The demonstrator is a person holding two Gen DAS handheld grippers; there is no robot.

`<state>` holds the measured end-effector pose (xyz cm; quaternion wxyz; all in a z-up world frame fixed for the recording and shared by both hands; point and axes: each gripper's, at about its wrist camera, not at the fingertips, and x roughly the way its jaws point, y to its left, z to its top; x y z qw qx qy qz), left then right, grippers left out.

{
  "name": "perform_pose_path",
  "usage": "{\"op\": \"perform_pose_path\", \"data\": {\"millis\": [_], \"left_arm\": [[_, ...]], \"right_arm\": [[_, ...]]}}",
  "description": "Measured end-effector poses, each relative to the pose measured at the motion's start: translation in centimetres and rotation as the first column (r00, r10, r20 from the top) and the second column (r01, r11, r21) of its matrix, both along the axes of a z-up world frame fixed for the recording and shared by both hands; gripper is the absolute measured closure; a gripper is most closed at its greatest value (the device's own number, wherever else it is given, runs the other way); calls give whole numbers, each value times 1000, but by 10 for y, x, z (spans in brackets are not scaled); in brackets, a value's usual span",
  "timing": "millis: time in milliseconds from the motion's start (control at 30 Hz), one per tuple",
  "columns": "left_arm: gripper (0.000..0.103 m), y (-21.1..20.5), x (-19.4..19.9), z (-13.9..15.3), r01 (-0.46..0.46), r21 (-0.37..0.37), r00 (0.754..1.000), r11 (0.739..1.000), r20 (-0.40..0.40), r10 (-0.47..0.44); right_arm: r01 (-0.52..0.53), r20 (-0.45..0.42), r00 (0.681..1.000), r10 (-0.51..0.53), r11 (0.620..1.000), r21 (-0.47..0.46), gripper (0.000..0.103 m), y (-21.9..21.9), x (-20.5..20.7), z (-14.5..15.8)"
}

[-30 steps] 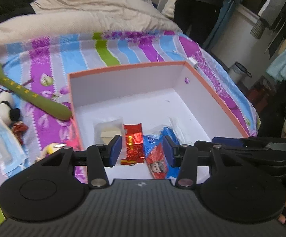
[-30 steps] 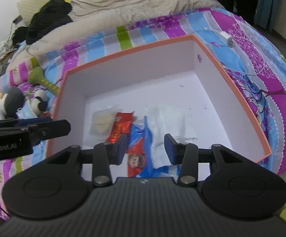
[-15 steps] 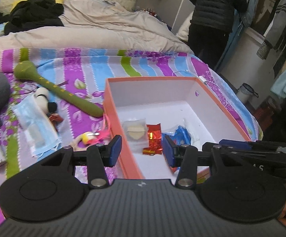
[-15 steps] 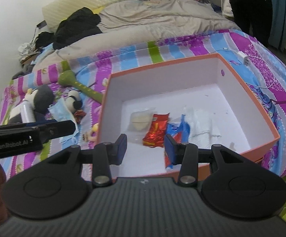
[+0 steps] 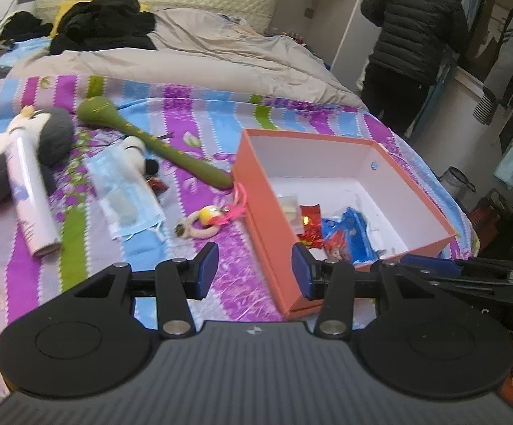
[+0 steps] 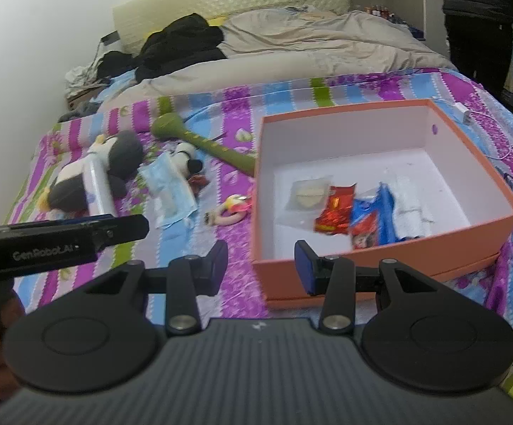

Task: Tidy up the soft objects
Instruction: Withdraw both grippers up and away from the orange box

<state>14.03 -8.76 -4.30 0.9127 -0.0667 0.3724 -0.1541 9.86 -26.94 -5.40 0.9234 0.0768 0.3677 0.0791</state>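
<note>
The soft toys (image 5: 26, 148) lie on the striped blanket (image 5: 199, 131), left of the orange box (image 5: 267, 226) holding a few packets (image 6: 337, 209). Both grippers, left (image 5: 254, 271) and right (image 6: 260, 265), half open and empty, have pulled back from over the box, likely heading for the next item.

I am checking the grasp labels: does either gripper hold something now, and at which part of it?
Nothing is held. The left gripper and the right gripper both stand open and empty, above the striped bedspread beside the orange box.
</note>
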Motion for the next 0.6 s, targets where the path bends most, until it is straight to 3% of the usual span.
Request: {"op": "perform_pose_path", "data": {"millis": [600], "left_arm": [[51, 54, -65, -20, -146, -30, 989, 989, 6, 147]], "right_arm": [[-120, 16, 993, 121, 993, -14, 58, 54, -37, -19]]}}
